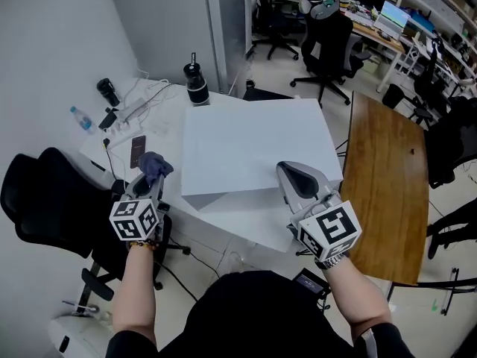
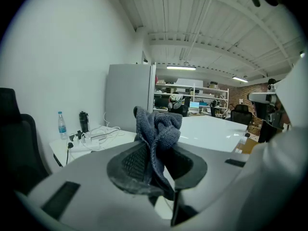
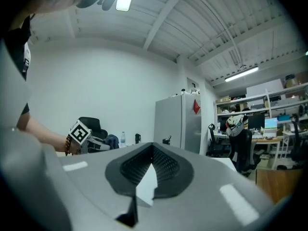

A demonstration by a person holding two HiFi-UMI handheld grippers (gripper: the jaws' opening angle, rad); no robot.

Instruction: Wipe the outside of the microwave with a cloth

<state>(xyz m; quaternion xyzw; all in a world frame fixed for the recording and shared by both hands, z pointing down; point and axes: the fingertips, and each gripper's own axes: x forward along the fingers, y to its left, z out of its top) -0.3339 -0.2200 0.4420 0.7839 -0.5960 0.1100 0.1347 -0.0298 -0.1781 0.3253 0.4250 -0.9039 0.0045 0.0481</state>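
We hold the cloth [image 1: 154, 165] pinched in the left gripper [image 1: 149, 182] beside the white microwave's [image 1: 253, 136] left front corner, right gripper [image 1: 291, 174] closed and empty above its top, and we judge all the wiping remains.

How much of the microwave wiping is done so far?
Done: the cloth is picked up, pinched in the left gripper. In hand: it is held in the air beside the left edge of the white microwave, not touching it. Left: all the wiping, as far as I can tell; no wiped patch shows. The right gripper is empty, jaws together, near its front right corner.
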